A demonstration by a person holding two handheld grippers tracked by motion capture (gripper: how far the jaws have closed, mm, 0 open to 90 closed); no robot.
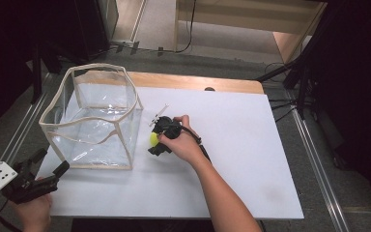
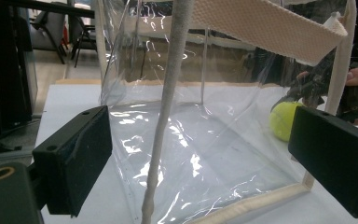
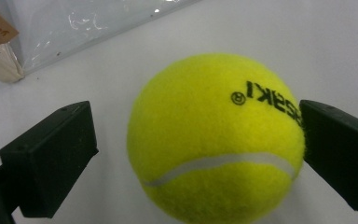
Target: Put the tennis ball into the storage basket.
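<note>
A yellow-green tennis ball [image 3: 214, 140], printed with black lettering, is seen resting on the white tabletop [image 1: 232, 159]. It lies just beside a clear, cream-trimmed bag [image 1: 94, 118], which stands upright and open.

tennis ball [image 1: 153, 139] half hidden behind tongs [image 1: 155, 143]

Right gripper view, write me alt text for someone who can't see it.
A yellow tennis ball sits on a white table between the right gripper's two black jaws, which are open: the right-hand jaw is at the ball's side, the left-hand one stands clear of it. A corner of a clear plastic bag with cream trim lies behind at upper left.
</note>
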